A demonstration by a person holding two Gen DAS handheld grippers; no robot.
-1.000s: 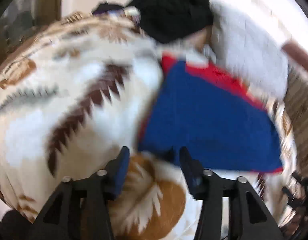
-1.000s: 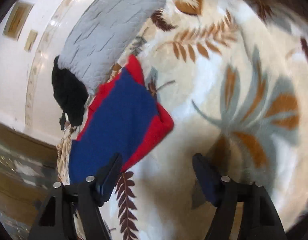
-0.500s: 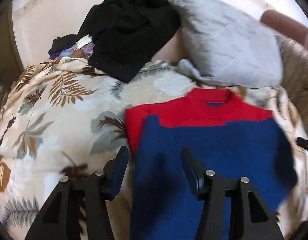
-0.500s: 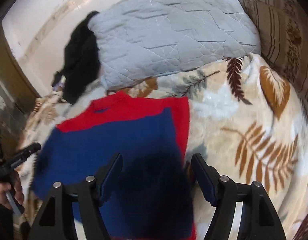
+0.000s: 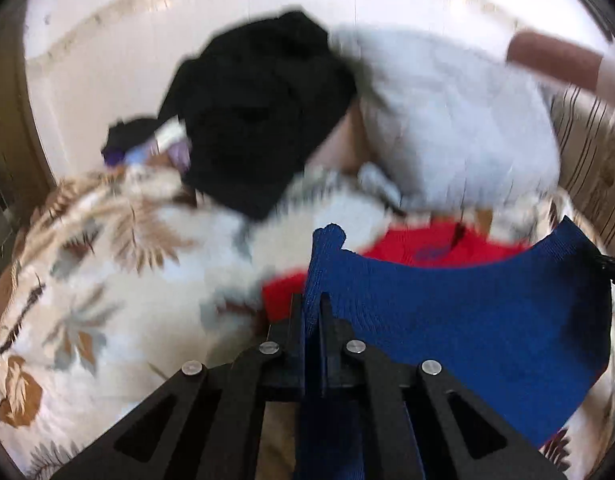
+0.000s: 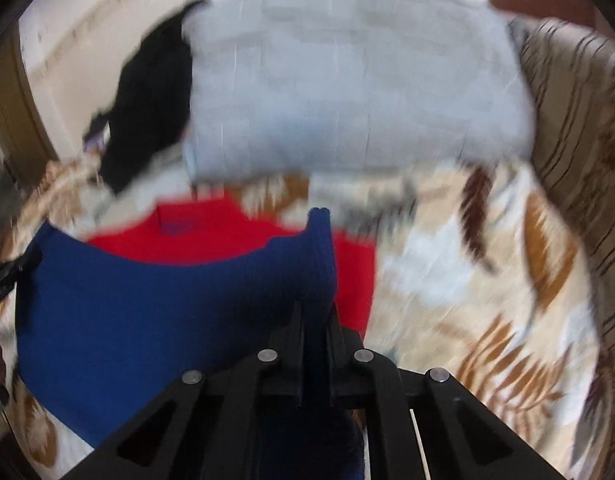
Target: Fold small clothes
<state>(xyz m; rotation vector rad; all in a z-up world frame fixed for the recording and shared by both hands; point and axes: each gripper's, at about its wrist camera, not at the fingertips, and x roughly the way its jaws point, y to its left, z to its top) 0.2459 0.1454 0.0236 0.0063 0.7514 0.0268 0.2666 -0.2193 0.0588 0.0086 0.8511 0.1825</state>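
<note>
A small blue and red sweater lies on a leaf-patterned blanket; it also shows in the right wrist view. My left gripper is shut on the sweater's blue bottom hem at its left corner and holds it lifted above the red collar part. My right gripper is shut on the hem's right corner, also lifted. The blue hem hangs stretched between the two grippers, over the red upper part.
A grey quilted pillow lies behind the sweater. A black garment is heaped at the back left beside it. A striped cushion stands at the right. A white wall runs behind the bed.
Both grippers went from open above the flat sweater to shut on its blue bottom hem. The hem has been lifted and carried toward the red collar.
</note>
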